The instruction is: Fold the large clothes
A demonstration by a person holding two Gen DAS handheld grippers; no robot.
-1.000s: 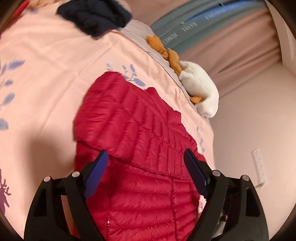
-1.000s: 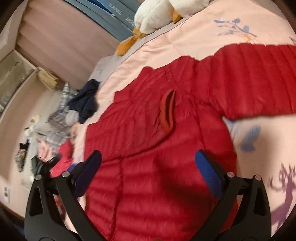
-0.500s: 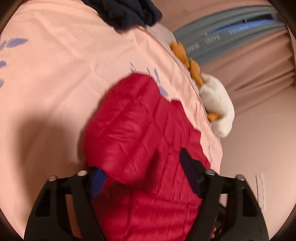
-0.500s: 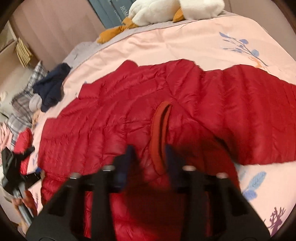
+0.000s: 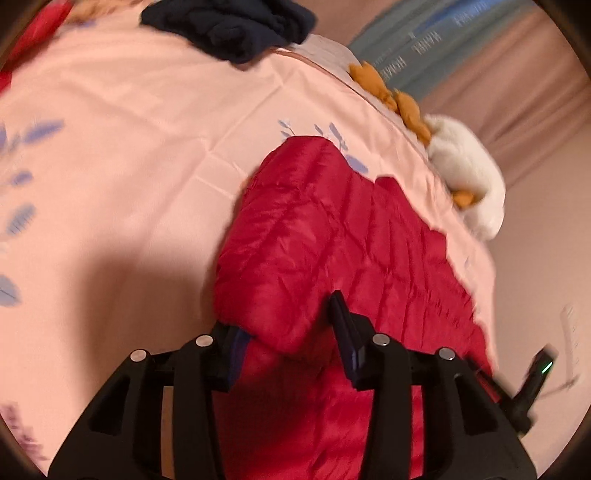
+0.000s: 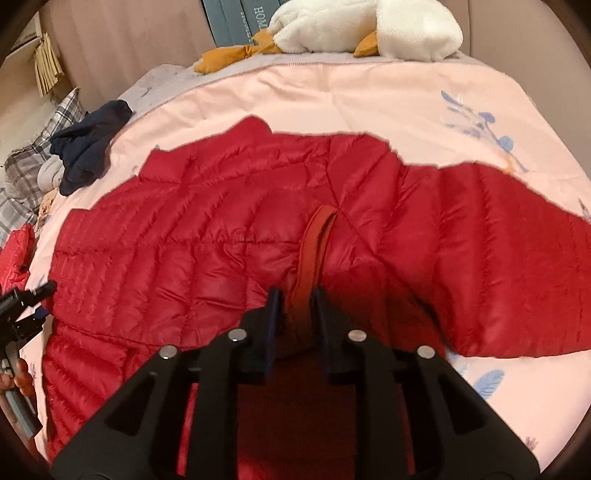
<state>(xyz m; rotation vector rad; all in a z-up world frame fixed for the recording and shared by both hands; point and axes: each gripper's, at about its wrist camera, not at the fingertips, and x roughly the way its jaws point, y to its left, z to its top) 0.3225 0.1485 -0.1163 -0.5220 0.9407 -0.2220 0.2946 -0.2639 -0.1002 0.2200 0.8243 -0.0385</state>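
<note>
A red quilted down jacket (image 6: pixel 229 236) lies spread on the pink bedspread (image 6: pixel 332 99), its right sleeve (image 6: pixel 517 266) stretched to the right. My right gripper (image 6: pixel 297 299) is shut on the jacket's orange-red collar (image 6: pixel 314 243) at the neck. In the left wrist view the jacket's other sleeve (image 5: pixel 314 236) lies folded over the body, and my left gripper (image 5: pixel 288 328) is closed on the sleeve's near edge, with puffy fabric bulging between the fingers.
A white plush duck (image 6: pixel 362 26) with orange feet lies at the head of the bed, also in the left wrist view (image 5: pixel 469 173). A dark navy garment (image 6: pixel 88 144) and plaid clothes (image 6: pixel 33 158) lie at the bed's left edge. A wall (image 5: pixel 539 258) borders the bed.
Both grippers went from wide open to closed. The right one moved in and closed on the collar. The left one moved in and closed on the folded sleeve's edge.
</note>
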